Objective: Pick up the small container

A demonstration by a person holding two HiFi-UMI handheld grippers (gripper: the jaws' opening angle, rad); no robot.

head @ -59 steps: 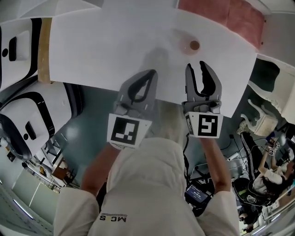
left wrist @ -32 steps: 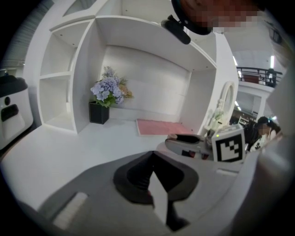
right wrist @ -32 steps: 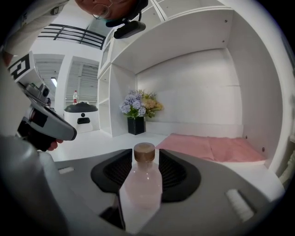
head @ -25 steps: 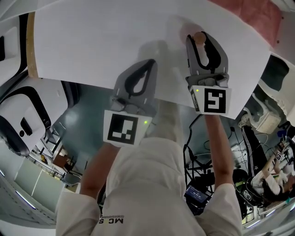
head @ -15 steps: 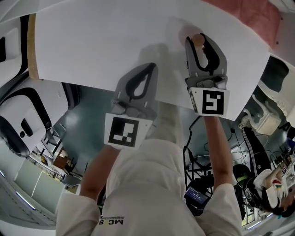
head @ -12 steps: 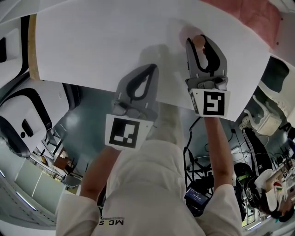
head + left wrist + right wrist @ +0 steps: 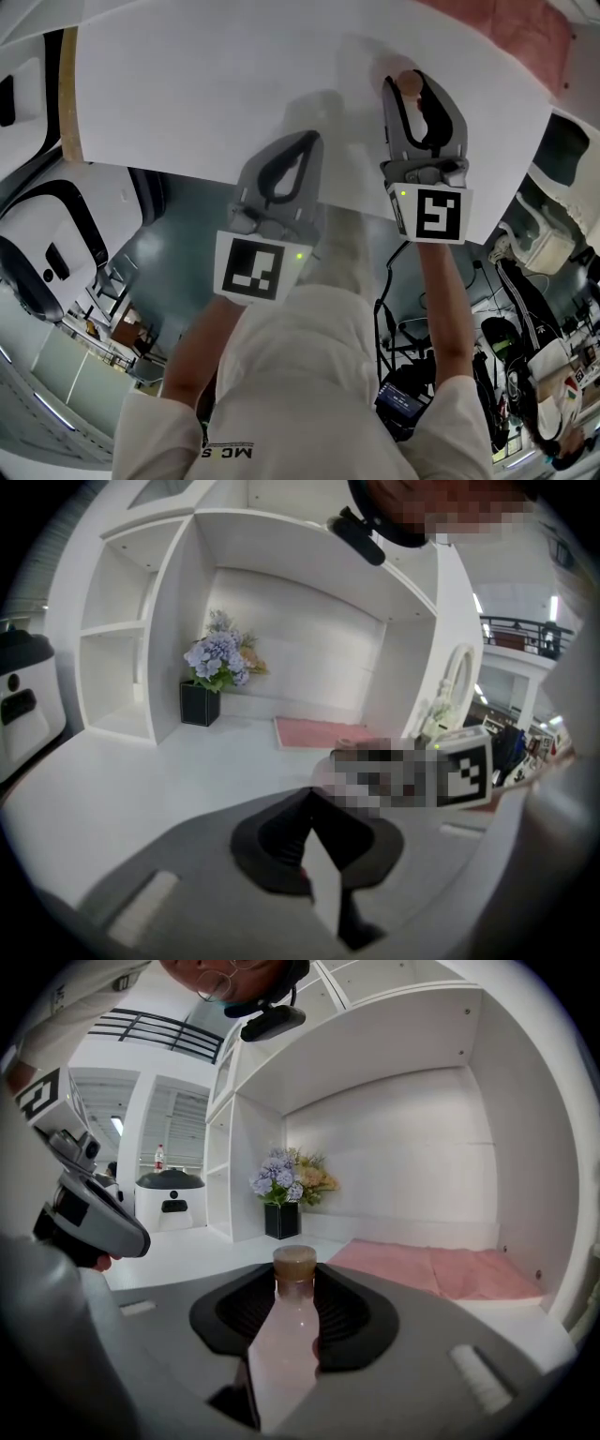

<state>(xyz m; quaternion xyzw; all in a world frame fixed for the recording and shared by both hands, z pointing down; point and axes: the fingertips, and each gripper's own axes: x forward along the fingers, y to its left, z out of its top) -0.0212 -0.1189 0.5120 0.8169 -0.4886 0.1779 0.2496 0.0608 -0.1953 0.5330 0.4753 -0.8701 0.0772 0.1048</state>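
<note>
I had the right gripper (image 7: 410, 84), in the upper right of the head view, closed on the container (image 7: 294, 1274) just under its cap, ready to lift it from the table (image 7: 187, 84), while the left gripper (image 7: 307, 142), jaws together and empty, hung near centre, not needed.

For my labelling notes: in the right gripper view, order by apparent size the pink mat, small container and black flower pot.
1-2. small container and pink mat: about alike; container sits nearest the camera.
3. black flower pot.
</note>
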